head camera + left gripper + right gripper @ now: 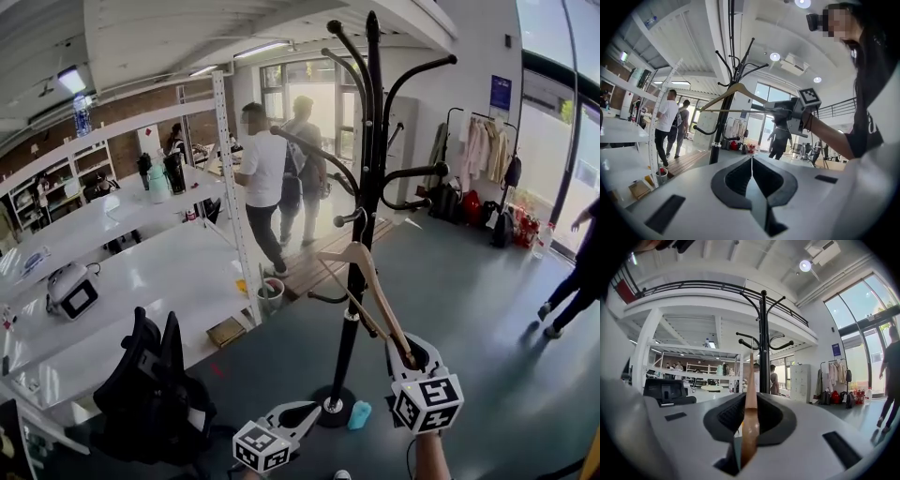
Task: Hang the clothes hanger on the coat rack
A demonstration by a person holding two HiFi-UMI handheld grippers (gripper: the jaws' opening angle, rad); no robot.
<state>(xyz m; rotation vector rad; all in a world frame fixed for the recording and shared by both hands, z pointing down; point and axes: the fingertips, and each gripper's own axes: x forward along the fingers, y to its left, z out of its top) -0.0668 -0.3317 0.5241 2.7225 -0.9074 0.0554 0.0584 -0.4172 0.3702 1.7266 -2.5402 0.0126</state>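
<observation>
A black coat rack point(367, 187) with curved hooks stands on the grey floor in the middle of the head view. My right gripper point(410, 354) is shut on one arm of a wooden clothes hanger point(373, 286), which it holds up just right of the pole, below the lower hooks. In the right gripper view the hanger point(751, 390) runs straight out between the jaws toward the rack point(763, 343). My left gripper point(314, 410) hangs low near the rack's base, shut with nothing in it. In the left gripper view point(751, 159) the hanger point(736, 89) shows beside the rack point(727, 98).
White tables point(159, 281) and a black office chair point(155, 384) fill the left side. A white shelf post point(234, 197) stands by two people point(267, 178). A small blue thing point(360, 414) lies by the rack's base. A clothes rail point(478, 150) and another person point(577, 272) are at the right.
</observation>
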